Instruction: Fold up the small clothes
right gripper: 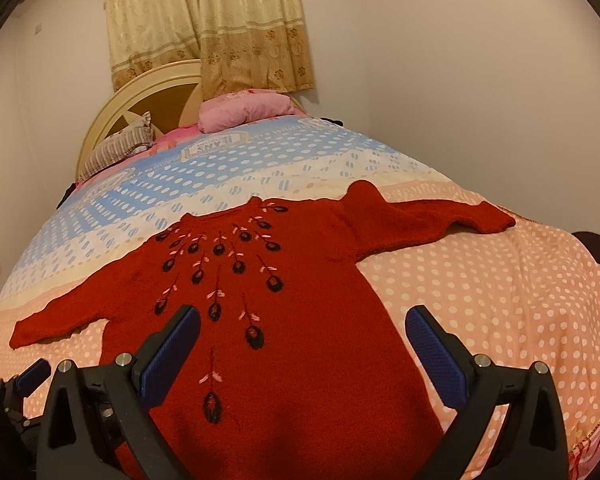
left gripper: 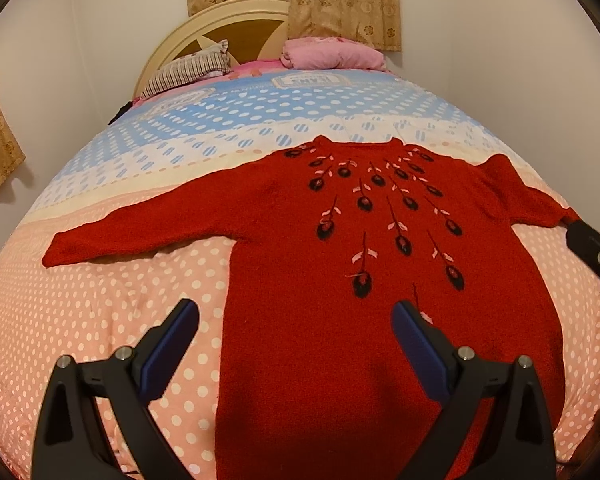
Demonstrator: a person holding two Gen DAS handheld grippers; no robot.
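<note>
A red knitted sweater (left gripper: 340,220) with black and pink flower embroidery lies flat on the bed, front up, neck toward the headboard and both sleeves spread out. My left gripper (left gripper: 296,316) hovers open over its lower left edge, holding nothing. In the right wrist view the same sweater (right gripper: 300,292) spreads below my right gripper (right gripper: 304,322), which is open and empty above the lower right part of the body. The right gripper's black body (left gripper: 592,252) shows at the left wrist view's right edge, by the sweater's right sleeve. The left gripper's blue pad (right gripper: 32,374) peeks in at lower left.
The bed cover (left gripper: 120,300) is pink with white dots near me and blue and white farther away. A striped pillow (left gripper: 188,72), a pink pillow (left gripper: 332,54) and a cream headboard (left gripper: 220,20) sit at the far end. Curtains (right gripper: 208,24) hang behind; walls close both sides.
</note>
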